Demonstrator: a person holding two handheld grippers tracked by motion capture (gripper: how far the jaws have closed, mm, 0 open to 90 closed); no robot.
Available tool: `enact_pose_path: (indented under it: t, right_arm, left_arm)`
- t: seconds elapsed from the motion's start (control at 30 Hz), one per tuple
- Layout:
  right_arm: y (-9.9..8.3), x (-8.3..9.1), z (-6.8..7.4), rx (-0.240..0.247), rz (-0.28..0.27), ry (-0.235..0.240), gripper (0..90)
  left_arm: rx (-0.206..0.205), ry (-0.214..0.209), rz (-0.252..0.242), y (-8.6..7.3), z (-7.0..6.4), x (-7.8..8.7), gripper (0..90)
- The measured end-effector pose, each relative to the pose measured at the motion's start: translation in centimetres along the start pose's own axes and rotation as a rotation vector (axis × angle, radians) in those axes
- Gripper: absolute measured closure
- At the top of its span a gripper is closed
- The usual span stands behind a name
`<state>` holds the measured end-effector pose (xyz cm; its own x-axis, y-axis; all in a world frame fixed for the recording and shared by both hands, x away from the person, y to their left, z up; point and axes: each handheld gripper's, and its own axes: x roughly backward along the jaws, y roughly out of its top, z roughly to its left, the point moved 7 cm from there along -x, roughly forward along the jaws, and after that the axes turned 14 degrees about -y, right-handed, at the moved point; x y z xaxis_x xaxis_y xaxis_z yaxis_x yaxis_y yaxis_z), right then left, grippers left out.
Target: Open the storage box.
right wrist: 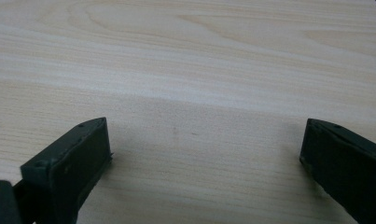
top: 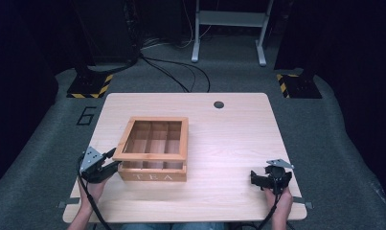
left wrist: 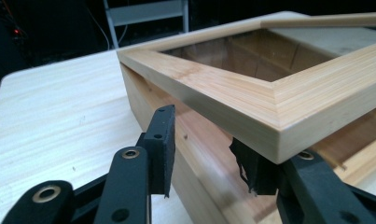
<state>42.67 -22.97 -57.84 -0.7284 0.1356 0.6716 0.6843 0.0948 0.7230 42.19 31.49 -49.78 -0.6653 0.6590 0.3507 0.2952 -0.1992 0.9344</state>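
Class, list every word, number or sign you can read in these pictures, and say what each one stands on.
"TEA": pale capital letters on the front wall of the wooden box, which faces the person.
"6": a large dark numeral on the grey floor, left of the table.
Yellow-and-black hazard stripes, without words, edge the two black stand bases on the floor beyond the table.
No writing can be read in either gripper view.

A wooden tea box [top: 152, 148] sits on the worktop, left of the middle; "TEA" is written on its front. Its lid [left wrist: 251, 88] is a wood frame with a see-through pane; the lid is lifted a little; small compartments show inside.
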Motion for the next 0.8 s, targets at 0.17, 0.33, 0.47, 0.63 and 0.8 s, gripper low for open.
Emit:
enact_pose_path:
  t: [0.17, 0.33, 0.47, 0.63, 0.8]
  right_arm:
    - [0.0, 0.0, 0.0, -0.003, 0.002, 0.0, 1.2]
    - [0.0, 0.0, 0.0, -0.001, -0.001, 0.0, 1.2]
    - [0.0, 0.0, 0.0, 0.001, -0.001, 0.0, 1.2]
    - [0.0, 0.0, 0.0, -0.003, 0.002, -0.001, 1.2]
    - [0.0, 0.0, 0.0, -0.005, 0.003, -0.001, 1.2]
  left_arm:
    - [0.025, -0.014, 0.017, -0.9, 0.0, -0.2, 57.4]
    - [0.069, -0.029, 0.029, -1.5, 0.1, -0.3, 53.3]
    - [0.081, -0.04, 0.047, -1.8, 0.2, -0.3, 51.2]
    - [0.103, -0.052, 0.072, -2.4, 0.2, -0.4, 48.3]
    - [0.112, -0.049, 0.071, -2.4, 0.3, -0.4, 46.6]
